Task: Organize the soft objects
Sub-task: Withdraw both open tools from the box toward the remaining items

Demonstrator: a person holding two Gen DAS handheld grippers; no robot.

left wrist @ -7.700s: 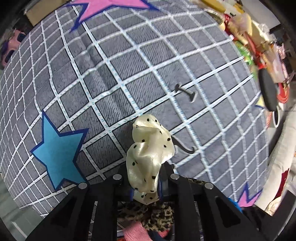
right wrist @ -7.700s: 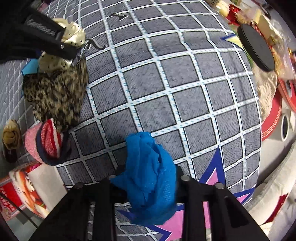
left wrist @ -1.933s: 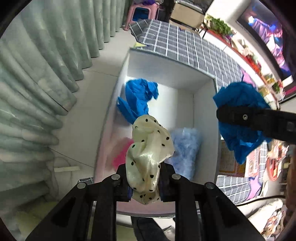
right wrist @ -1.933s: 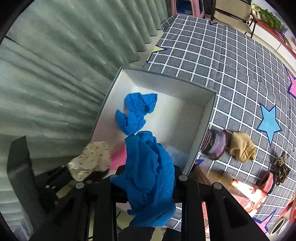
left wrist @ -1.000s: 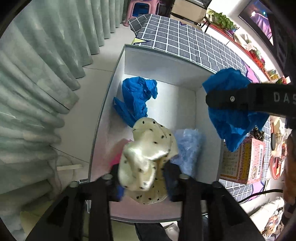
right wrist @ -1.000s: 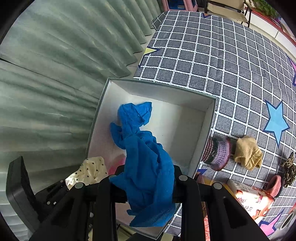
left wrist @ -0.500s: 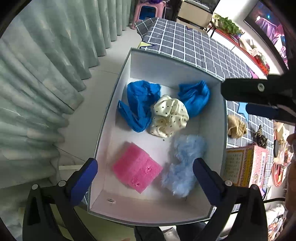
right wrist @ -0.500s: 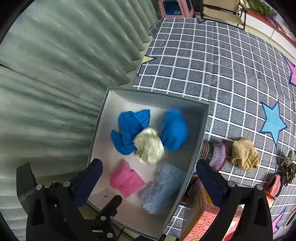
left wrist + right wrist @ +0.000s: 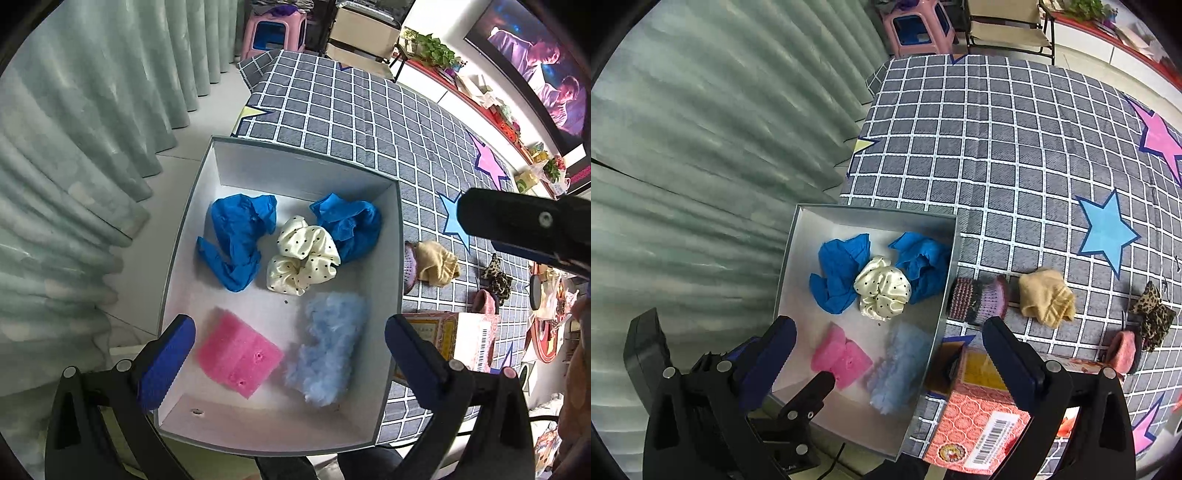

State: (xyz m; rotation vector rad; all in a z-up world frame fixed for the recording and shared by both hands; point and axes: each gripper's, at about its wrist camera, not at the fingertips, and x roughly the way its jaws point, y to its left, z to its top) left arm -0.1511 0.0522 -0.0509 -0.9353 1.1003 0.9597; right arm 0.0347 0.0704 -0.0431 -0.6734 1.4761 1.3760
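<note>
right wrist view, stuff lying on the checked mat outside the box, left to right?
Striped knitted pink-and-grey piece → tan knitted fabric bundle → pink felt-like piece → leopard-print fabric piece. The pink piece and the leopard one overlap slightly, but their centres fall in that order.

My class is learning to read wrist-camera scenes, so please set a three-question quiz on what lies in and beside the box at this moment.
1. True or false: the left tongs grip the dotted scrunchie.
2. Multiple choice: what lies beside the pink sponge at the near end of the box? A) a fluffy pale blue piece B) a beige sock C) a leopard scrunchie
3. How many bright blue cloths are in the box?

Key:
1. False; both tongs are open and empty, and the scrunchie lies in the box.
2. A, the fluffy piece.
3. Two: one left of the scrunchie, one right.
</note>
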